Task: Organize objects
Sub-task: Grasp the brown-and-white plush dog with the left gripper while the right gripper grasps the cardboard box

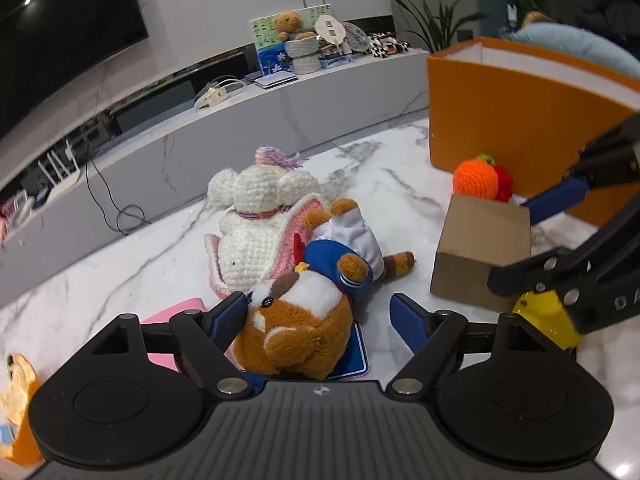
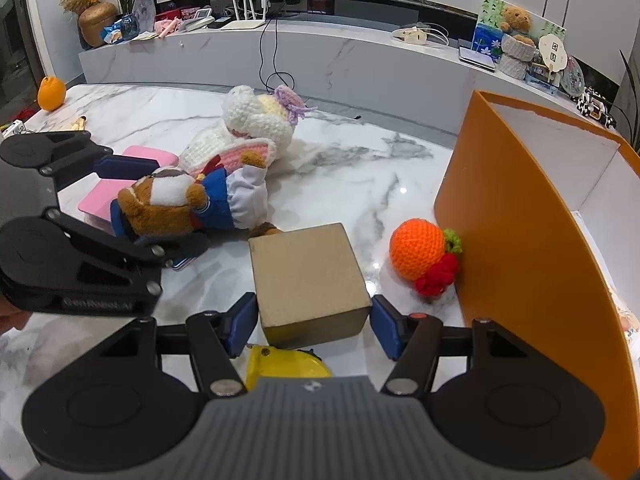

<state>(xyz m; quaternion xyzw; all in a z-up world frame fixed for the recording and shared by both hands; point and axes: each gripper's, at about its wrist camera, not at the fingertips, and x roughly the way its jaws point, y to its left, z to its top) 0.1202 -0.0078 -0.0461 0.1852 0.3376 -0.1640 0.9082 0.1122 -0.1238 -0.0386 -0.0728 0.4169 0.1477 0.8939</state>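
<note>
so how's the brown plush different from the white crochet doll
The brown plush is smooth furry fabric in a blue and white outfit; the white crochet doll is chunky knitted yarn with purple hair. The plush lies between the left tongs; the doll lies beyond them, ungripped. Both lie flat on the marble table.

Two plush toys; one cardboard box; one orange bin; two crochet fruits.

Brown plush lying beside cardboard box on marble.
</note>
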